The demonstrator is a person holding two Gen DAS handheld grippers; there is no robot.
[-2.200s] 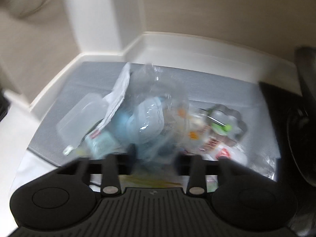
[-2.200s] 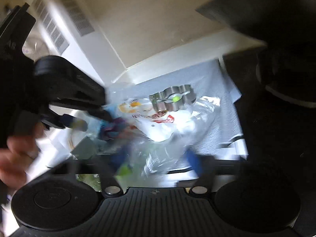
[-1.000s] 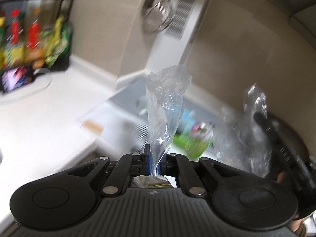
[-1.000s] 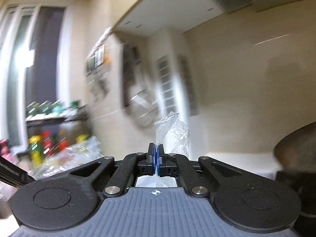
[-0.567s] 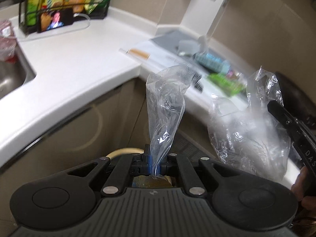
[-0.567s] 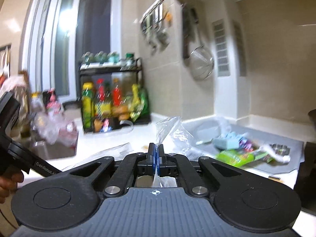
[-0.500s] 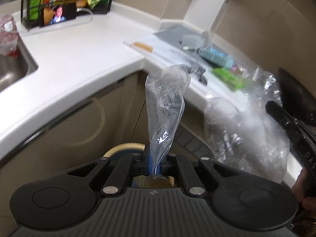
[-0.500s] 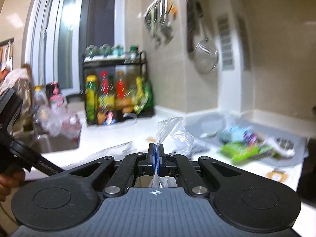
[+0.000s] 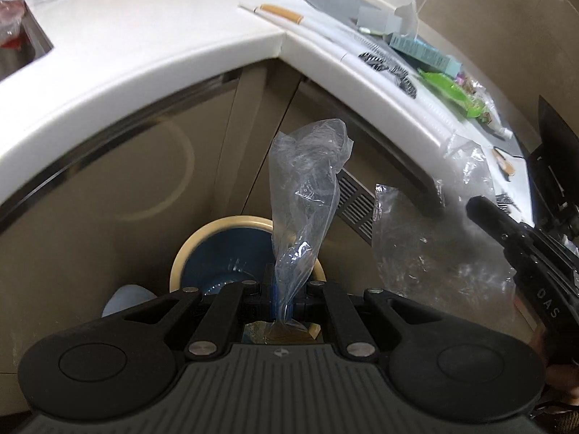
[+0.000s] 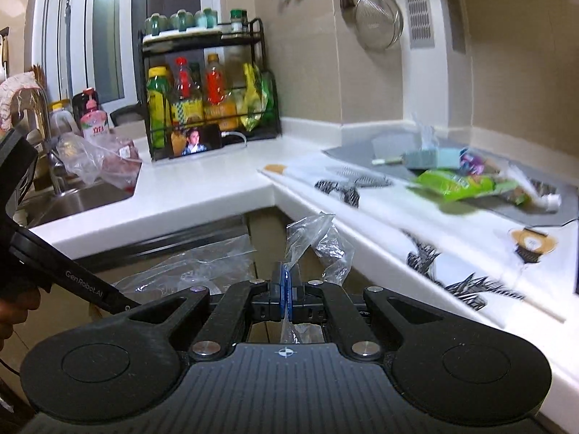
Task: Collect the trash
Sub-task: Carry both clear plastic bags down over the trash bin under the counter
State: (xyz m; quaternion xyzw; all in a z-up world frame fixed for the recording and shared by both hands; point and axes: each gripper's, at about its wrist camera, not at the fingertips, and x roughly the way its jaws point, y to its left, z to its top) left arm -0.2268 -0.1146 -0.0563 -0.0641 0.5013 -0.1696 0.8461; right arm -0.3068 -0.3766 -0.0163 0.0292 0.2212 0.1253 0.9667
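Blue inside and cream around the rim, the round bin (image 9: 231, 253) sits on the floor in front of the corner cabinet, directly below my left gripper (image 9: 286, 296); I can make out some clear film low inside it but cannot tell what else it holds. On the counter (image 10: 202, 195), a black wire rack (image 10: 210, 90) carries bottles and packets, and a phone (image 10: 195, 141) leans lit against its front. The steel sink (image 10: 76, 199) at the far left has a crumpled bag with something red in it resting on its edge.

My left gripper's jaws are pressed together on a twisted corner of the clear plastic bag (image 9: 307, 188), which stands up from the pads in a creased cone. My right gripper (image 10: 286, 293) is likewise pinched tight on another corner of the same film, a small crinkled tuft rising above its blue pads (image 10: 277, 289). Between the two, the bag hangs slack and wrinkled in front of the cabinet, over the floor near the bin.

Loose trash (image 10: 466, 177) lies on the grey mat further along the counter: a green wrapper, a pale blue box, a white tube.
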